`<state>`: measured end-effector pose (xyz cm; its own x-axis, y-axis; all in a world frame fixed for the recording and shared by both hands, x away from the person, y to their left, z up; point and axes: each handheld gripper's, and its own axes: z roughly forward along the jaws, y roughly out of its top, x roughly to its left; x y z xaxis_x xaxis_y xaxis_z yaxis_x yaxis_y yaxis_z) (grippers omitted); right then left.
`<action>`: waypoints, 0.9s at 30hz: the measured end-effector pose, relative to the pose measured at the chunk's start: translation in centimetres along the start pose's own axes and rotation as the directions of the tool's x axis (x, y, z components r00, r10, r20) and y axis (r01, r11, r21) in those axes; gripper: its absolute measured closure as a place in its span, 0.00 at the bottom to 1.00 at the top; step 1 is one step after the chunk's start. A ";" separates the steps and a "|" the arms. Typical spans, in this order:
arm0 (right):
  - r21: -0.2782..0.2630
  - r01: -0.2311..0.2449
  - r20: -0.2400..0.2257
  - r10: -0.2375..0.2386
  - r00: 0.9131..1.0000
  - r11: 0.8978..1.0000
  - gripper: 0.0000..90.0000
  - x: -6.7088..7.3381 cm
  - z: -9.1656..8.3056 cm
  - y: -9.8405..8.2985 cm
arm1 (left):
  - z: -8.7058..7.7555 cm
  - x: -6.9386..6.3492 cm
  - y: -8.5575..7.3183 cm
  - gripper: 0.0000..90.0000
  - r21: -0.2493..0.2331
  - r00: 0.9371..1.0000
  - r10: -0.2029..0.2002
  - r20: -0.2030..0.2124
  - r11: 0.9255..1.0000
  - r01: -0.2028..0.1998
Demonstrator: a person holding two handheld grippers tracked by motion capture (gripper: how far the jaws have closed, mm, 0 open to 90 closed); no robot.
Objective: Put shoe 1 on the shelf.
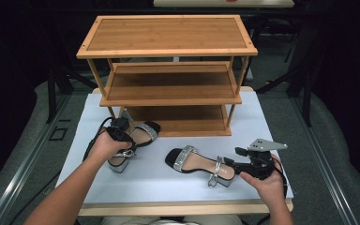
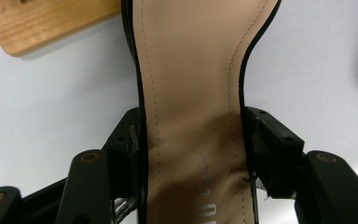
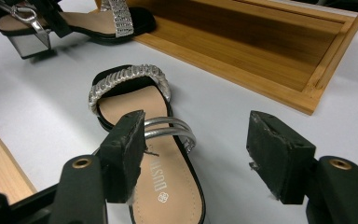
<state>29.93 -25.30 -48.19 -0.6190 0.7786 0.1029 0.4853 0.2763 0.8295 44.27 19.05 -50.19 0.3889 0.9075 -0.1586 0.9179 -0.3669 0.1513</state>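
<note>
The left tool [image 1: 120, 135] is clamped across the heel end of the left sandal [image 1: 138, 138], whose toe is pointed at the wooden shoe rack [image 1: 168, 70]. The right tool [image 3: 198, 154] is held wide over the right sandal [image 1: 199, 165], laid lengthwise across the white worktop [image 1: 159, 183], toe leftward.

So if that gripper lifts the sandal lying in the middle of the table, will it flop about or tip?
The sandal probably stays stiff: its sole looks thick and moulded, with a block heel. Lifted from one end it may tilt, since the heel looks like the heaviest part. The thin silver ankle strap would likely flop or shift. The right gripper is open around it.
</note>
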 end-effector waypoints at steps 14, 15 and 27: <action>0.000 0.000 0.004 0.000 1.000 1.000 0.41 0.0 0.0 0.0 | -5.6 0.5 -2.5 0.40 -0.149 0.996 0.077 0.046 0.986 -0.070; -0.001 -0.004 0.000 0.004 1.000 1.000 0.41 0.0 -0.1 0.0 | -6.2 0.5 -3.1 0.40 -0.164 0.995 0.091 0.050 0.983 -0.082; -0.002 0.000 0.002 0.000 1.000 1.000 0.41 0.0 -0.2 -0.1 | -7.9 2.7 -10.9 0.41 -0.279 0.976 0.205 0.075 0.944 -0.177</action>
<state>29.80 -25.44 -48.13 -0.6175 0.7799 0.1019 0.4845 0.2751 0.8304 34.71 27.14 -44.54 0.5736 0.7952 -0.1968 0.7754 -0.4496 0.4434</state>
